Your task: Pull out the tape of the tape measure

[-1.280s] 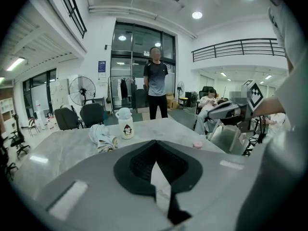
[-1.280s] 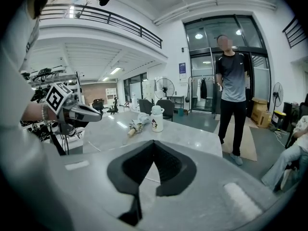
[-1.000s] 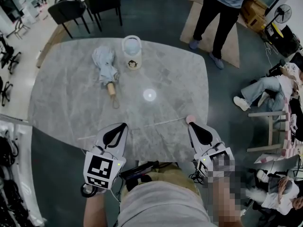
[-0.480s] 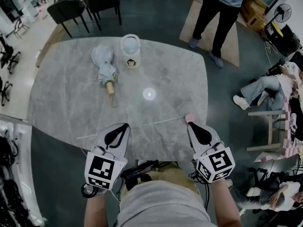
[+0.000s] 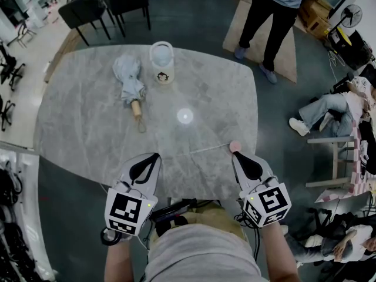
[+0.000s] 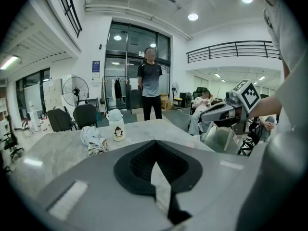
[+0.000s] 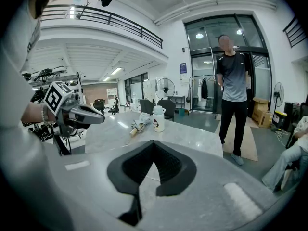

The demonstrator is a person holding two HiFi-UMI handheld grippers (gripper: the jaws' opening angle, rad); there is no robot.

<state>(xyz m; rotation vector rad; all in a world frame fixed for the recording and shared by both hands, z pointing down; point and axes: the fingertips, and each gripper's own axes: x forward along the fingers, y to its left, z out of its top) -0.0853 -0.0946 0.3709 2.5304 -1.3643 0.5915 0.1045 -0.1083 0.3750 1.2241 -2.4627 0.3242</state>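
Note:
A small pink round tape measure (image 5: 234,146) lies near the table's right front edge. Its thin pale tape (image 5: 208,150) stretches leftward across the grey marble table (image 5: 82,134). My right gripper (image 5: 234,155) hovers just short of the pink case, shut, with nothing between its fingers. My left gripper (image 5: 155,155) is over the table's front edge, also shut and empty. In the left gripper view the jaws (image 6: 155,141) meet at the tip, and the pink case (image 6: 189,145) and the right gripper (image 6: 214,113) show beyond. The right gripper view shows its closed jaws (image 7: 153,141) and the left gripper (image 7: 91,115).
A folded grey umbrella (image 5: 130,81) and a white jug with a cartoon label (image 5: 163,63) sit at the table's far side. Black chairs (image 5: 88,13) stand behind. A person (image 5: 270,22) stands at the far right, and others sit on the floor (image 5: 329,113) to the right.

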